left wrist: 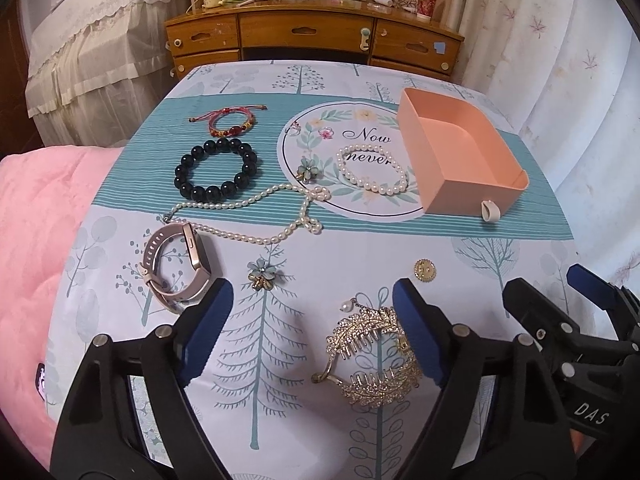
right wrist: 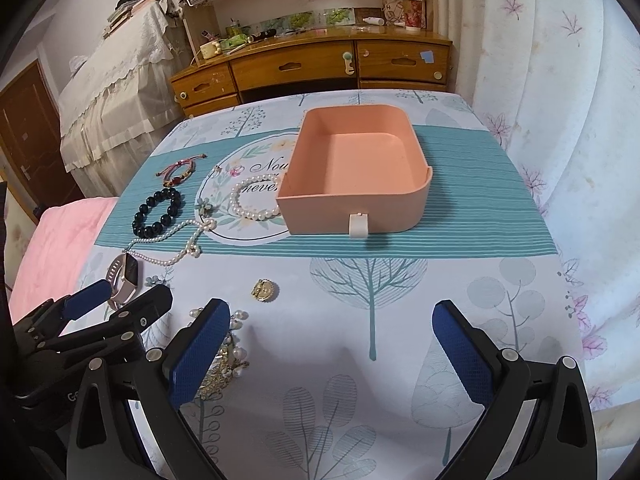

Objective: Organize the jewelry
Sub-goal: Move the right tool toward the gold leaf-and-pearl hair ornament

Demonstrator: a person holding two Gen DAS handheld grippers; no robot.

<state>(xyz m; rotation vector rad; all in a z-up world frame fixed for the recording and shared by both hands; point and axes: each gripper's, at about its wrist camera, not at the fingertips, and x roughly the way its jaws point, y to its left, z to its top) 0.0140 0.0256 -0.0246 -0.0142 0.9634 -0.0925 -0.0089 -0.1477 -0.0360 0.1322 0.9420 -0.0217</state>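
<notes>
Here the move turned on the gold rhinestone hair comb [left wrist: 370, 356], which lay on the tree-print cloth [left wrist: 280, 280] at the near edge, between the two blue pads of the left gripper [left wrist: 312, 334] and hard against its right-hand one. The comb was curled on itself, so its long axis ran roughly near to far, and one end hid behind that right pad; whether pad and comb touched there could not be told. The left jaws stood wide, well apart, nothing pinched, and the left pad was clear of the comb with bare cloth between.

The right gripper [right wrist: 340, 344] hovered just to the right of the left one, equally wide and empty, over plain cloth; in its view the comb showed only as gold and pearl bits behind its left finger. So the left hand seemed the nearer and better placed.

The pink tray [right wrist: 352, 168], where the pieces presumably belonged, sat empty at the far right, more squarely ahead of the right gripper. The watch [left wrist: 176, 264] lay just beyond the left pad, the gold button [left wrist: 425, 270] beyond the right.
</notes>
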